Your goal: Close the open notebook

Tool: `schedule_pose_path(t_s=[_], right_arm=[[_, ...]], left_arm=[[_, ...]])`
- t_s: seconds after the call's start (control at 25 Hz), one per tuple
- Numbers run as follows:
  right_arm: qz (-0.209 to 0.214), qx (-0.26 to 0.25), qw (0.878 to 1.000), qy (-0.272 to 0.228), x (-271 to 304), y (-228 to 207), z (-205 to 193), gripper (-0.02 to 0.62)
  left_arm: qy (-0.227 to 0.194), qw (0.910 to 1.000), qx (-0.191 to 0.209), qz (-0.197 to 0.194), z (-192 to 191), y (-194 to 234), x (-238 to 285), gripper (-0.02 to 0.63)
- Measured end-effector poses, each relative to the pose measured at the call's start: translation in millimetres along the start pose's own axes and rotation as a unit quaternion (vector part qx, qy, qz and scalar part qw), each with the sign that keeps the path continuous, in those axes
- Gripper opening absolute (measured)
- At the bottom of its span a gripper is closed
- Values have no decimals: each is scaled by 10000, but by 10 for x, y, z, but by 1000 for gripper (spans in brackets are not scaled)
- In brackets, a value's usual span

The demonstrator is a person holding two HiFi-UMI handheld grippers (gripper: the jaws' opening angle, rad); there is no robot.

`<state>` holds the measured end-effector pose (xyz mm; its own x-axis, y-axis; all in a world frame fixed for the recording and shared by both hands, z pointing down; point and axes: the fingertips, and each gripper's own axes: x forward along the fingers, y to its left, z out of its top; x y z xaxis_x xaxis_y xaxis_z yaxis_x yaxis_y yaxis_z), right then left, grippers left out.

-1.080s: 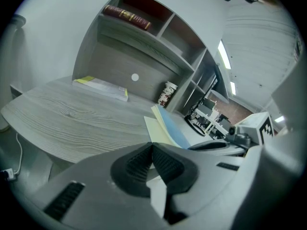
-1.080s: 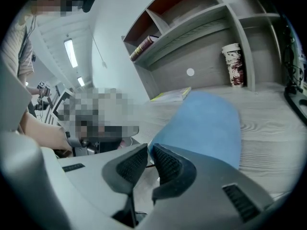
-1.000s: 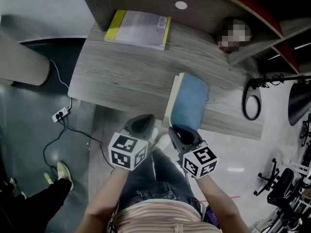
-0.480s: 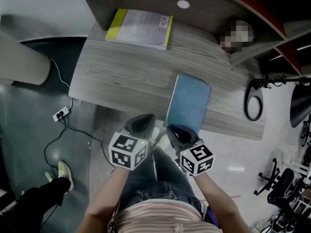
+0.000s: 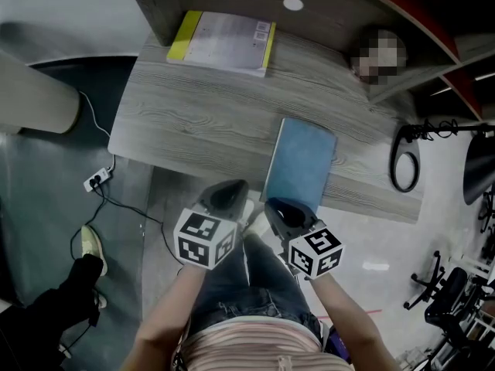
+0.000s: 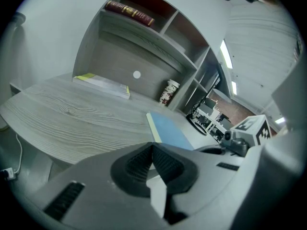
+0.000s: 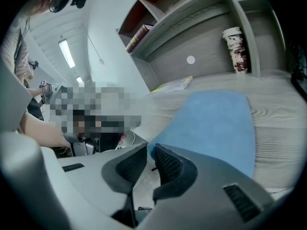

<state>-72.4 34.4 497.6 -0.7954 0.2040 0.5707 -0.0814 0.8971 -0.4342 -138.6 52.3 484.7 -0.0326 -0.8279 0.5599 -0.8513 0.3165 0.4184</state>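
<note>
The blue notebook (image 5: 302,165) lies closed and flat on the grey wooden desk (image 5: 193,122), its near end reaching the desk's front edge. It also shows in the left gripper view as the notebook (image 6: 168,131) and fills the middle of the right gripper view (image 7: 216,123). My right gripper (image 5: 282,211) sits just in front of the notebook's near left corner. Its jaws (image 7: 149,155) have just been opening and stand a narrow gap apart, with nothing between them. My left gripper (image 5: 224,195) hovers off the desk's front edge, left of the notebook, shut and empty (image 6: 152,150).
A yellow-spined book (image 5: 220,43) lies at the desk's back left. A patterned cup (image 7: 237,49) stands by the shelf unit behind. A black cable loop (image 5: 402,161) hangs past the desk's right end. On the floor at left are a power strip (image 5: 97,181) and a person's foot (image 5: 89,242).
The notebook's blue cover, raised with pages showing a second ago, now lies flat and closed. The right gripper has drawn back slightly. The person's foot at lower left has shifted.
</note>
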Motion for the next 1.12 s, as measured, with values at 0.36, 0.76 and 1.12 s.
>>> schedule_pose_path(t_s=[0.36, 0.76, 1.12], right_arm=[[214, 148, 9996, -108, -48, 34, 51, 66], [669, 332, 9969, -233, -127, 123, 80, 83], [398, 349, 9960, -717, -320, 60, 184, 14]], left_arm=[[44, 10000, 21, -23, 13, -30, 46, 12], [93, 9998, 123, -82, 38, -134, 107, 11], [129, 9996, 237, -120, 59, -222, 142, 12]])
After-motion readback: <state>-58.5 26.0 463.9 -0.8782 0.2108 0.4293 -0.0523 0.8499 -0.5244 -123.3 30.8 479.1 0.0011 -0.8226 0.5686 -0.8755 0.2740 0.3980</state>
